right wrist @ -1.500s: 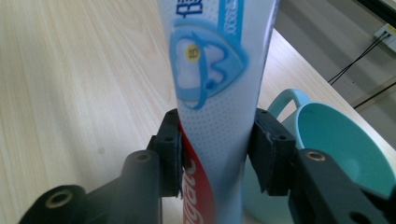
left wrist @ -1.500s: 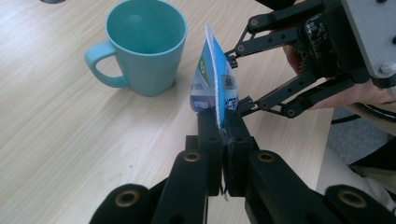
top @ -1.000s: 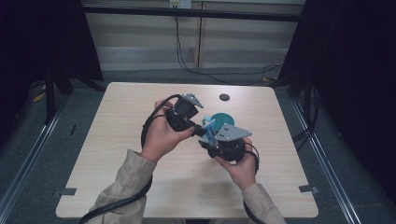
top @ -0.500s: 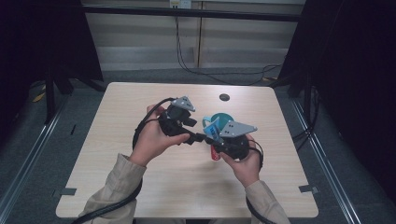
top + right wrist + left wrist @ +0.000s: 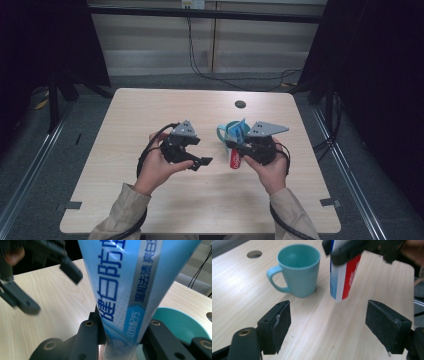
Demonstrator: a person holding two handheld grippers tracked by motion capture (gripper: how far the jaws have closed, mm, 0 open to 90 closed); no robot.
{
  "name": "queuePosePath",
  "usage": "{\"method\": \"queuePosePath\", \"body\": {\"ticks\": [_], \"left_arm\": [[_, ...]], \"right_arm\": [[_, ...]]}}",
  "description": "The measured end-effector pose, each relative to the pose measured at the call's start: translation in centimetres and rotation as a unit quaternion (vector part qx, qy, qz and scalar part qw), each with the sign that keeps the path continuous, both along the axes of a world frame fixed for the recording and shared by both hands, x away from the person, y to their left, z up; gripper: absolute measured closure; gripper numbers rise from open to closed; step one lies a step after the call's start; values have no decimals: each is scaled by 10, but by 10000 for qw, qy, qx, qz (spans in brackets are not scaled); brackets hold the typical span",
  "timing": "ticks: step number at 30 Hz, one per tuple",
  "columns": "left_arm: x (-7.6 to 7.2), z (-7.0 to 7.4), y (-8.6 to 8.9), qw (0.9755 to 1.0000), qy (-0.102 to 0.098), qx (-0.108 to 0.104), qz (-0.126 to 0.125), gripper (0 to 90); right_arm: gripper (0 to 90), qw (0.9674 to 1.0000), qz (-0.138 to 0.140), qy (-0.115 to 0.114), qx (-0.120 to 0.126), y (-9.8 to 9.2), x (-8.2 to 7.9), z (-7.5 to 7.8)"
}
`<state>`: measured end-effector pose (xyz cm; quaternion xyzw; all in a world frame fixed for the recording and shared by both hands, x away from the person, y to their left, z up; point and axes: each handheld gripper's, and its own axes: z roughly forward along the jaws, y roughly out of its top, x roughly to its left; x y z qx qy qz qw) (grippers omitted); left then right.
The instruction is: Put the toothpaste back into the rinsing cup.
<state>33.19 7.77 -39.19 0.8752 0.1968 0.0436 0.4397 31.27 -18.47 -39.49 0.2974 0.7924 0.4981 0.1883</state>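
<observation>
High view: right hand-held gripper (image 5: 239, 150) clamps toothpaste tube (image 5: 235, 157) upright

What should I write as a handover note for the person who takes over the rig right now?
Right claw: shut on the blue, white and red toothpaste tube, held upright with one end pointing down, just above the table beside the mug.
Left claw: jaws have just been opening, nothing between them, apart from the tube.
Teal ceramic mug: upright and empty on the light wooden table, handle toward the left in the left gripper view.
Done: the tube has passed from left claw to right.
Left: probably to put the tube into the mug; it is still outside it.
</observation>
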Motion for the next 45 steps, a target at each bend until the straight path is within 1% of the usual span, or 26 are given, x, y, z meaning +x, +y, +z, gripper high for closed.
{"method": "queuePosePath", "body": {"ticks": [1,2,3,4,5,6,7,8,9,13,16,18,19,20,22,23,25,27,29,31,36,38,39,40,41,45], "left_arm": [[-1,-10,1,10000,50,-76,-16,204],[-1,-10,1,10000,50,-76,-16,204],[-2,-19,2,10000,38,-42,-6,202],[-2,-19,2,10000,38,-42,-6,195],[-3,-28,2,10000,84,31,20,190],[-3,-28,2,10000,84,31,20,188],[-4,-36,3,9999,119,94,38,188],[-4,-36,3,9999,119,94,38,187],[-4,-41,4,9999,138,93,39,186],[-5,-57,6,9996,160,221,67,186],[-5,-69,8,9993,259,248,56,179],[-5,-75,10,9992,283,256,92,177],[-5,-81,12,9993,279,233,127,176],[-5,-81,12,9993,279,233,127,177],[-6,-85,14,9990,272,315,131,176],[-7,-87,14,9991,261,309,135,176],[-8,-90,15,9991,167,357,126,176],[-8,-91,15,9991,120,390,144,176],[-9,-92,15,9992,57,375,134,176],[-10,-92,16,9989,-73,443,133,174],[-10,-95,17,9987,-106,485,135,173],[-10,-98,16,9987,-109,472,171,173],[-10,-99,16,9984,-157,518,137,173],[-10,-99,16,9984,-157,518,137,173],[-10,-101,16,9981,-182,573,99,173],[-10,-104,16,9981,-193,584,83,173]], "right_arm": [[733,10000,-2,-6,41,-1,1,2],[733,10000,-2,-6,41,-1,1,2],[733,9999,-5,15,133,-3,2,4],[733,9999,-5,15,133,-3,2,4],[733,9999,-8,-1,172,-4,3,6],[733,9999,-8,-1,172,-4,3,6],[732,9999,-26,-15,140,-5,4,8],[732,9999,-26,-15,140,-5,4,8],[732,9999,-17,-18,168,-6,5,9],[731,9996,-25,-5,271,-7,8,11],[730,9997,-33,-14,234,-7,9,12],[730,9997,-37,-10,227,-8,10,13],[730,9996,-26,-11,270,-8,11,13],[730,9996,-30,-3,278,-9,12,14],[730,9995,-35,-2,300,-10,13,14],[730,9994,-42,11,335,-10,13,15],[731,9994,-37,-1,356,-11,15,16],[730,9994,-41,-17,344,-10,16,19],[730,9993,-12,-23,376,-10,17,20],[730,9990,-3,-40,438,-9,19,22],[729,9989,-27,-72,457,-9,21,22],[728,9986,-22,-60,530,-10,23,22],[727,9983,-23,-79,584,-11,24,22],[727,9983,-23,-79,584,-11,24,22],[727,9979,-19,-75,648,-12,25,23],[727,9974,-19,-47,723,-13,28,25]]}}
